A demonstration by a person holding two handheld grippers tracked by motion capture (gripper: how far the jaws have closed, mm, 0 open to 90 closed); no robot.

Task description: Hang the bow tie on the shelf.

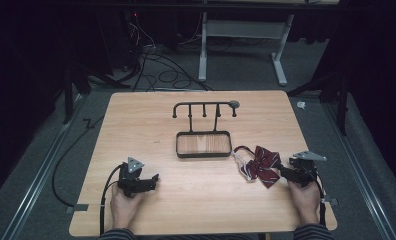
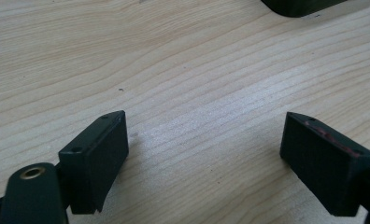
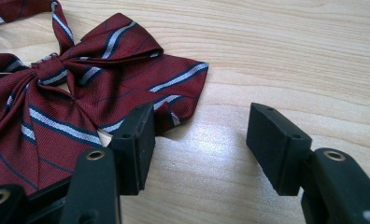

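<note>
Right gripper (image 3: 199, 140) fingers apart, bare wood between, beside striped bow tie (image 3: 80, 88) for grasp. Left gripper (image 2: 204, 158) fingers apart, idle on surface (image 1: 196, 200), lower left.

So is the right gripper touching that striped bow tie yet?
Cannot tell. In the right gripper view, one side of the open right gripper overlaps the bow tie's edge, but whether it presses or hovers isn't clear.

Left tongs (image 1: 153, 178) jaws wide apart, right tongs (image 1: 282, 171) likewise, both hands low

Lab-like recording space, wooden table (image 1: 136, 200), dark curtains, floor cables (image 1: 161, 75), desk frame (image 1: 241, 45)
</note>
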